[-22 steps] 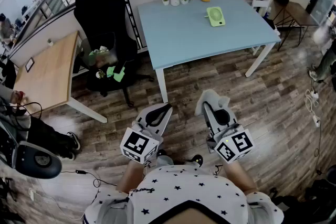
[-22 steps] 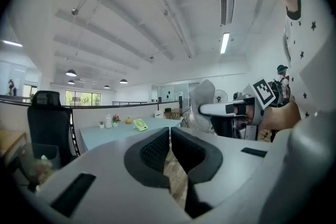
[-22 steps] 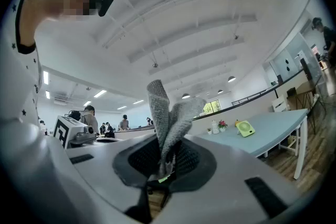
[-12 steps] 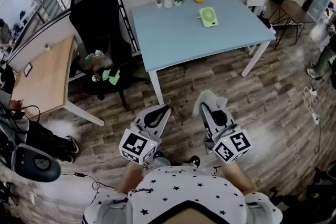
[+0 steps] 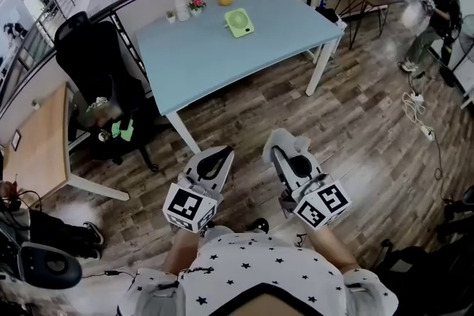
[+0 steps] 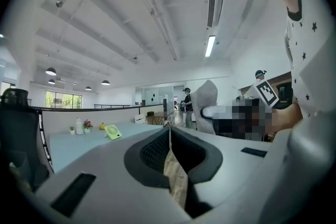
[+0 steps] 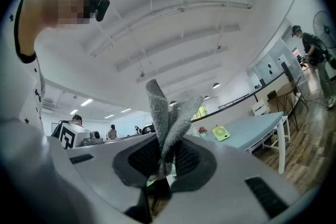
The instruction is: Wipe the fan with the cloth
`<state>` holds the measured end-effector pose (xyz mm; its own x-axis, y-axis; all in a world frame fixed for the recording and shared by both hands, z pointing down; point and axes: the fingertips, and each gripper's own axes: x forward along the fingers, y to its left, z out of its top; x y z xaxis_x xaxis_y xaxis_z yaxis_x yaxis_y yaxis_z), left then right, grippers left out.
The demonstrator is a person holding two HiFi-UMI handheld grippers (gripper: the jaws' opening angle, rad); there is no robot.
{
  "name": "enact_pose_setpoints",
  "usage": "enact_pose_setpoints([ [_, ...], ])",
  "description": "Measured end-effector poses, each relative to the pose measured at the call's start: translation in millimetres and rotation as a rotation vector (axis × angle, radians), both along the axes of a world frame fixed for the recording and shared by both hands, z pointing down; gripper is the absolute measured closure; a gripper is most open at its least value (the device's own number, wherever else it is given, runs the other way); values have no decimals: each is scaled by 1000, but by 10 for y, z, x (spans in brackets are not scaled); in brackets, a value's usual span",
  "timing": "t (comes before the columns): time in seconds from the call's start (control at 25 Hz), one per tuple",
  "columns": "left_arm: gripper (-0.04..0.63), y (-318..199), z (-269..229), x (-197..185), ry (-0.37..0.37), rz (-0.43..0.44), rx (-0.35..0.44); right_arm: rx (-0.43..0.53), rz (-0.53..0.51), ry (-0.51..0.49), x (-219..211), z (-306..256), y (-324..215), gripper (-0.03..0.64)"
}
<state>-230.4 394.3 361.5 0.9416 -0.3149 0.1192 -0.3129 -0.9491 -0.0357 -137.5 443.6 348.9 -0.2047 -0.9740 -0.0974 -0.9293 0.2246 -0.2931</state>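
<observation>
Wiping has not begun, by my judgement: the small light-green square fan (image 5: 239, 23) lies on the far part of the pale blue bench (image 5: 222, 63), well apart from both tools. The right hand-held gripper (image 7: 165, 152) is clamped on the grey knitted cloth (image 7: 164, 113), so the pick-up is done, while the left hand-held gripper (image 6: 169, 152) has its jaws pressed together on nothing. The approach to the bench and the whole wipe are left.
</observation>
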Motion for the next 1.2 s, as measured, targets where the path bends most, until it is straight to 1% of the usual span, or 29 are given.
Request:
enact_pose_setpoints([
  [0.16,561,152,19,230,-4,51,5,3,47,-24,218,50,172,569],
  [0.28,561,200,69,328,-16,69,-5,-3,77,-41,345,100,248,569],
  [0.44,561,136,141,482,-22,86,-22,-17,92,-48,456,166,234,569],
  [0.56,561,39,178,632,-18,114,-29,-31,107,-54,559,222,142,568],
  [0.68,561,-130,171,811,-4,142,-29,-36,122,-45,683,220,-18,568],
  [0.92,561,-639,174,1116,19,165,-32,-44,129,-23,909,210,-498,568],
  [1.2,561,-1305,162,1327,22,168,-34,-51,139,-27,1135,178,-1141,568],
])
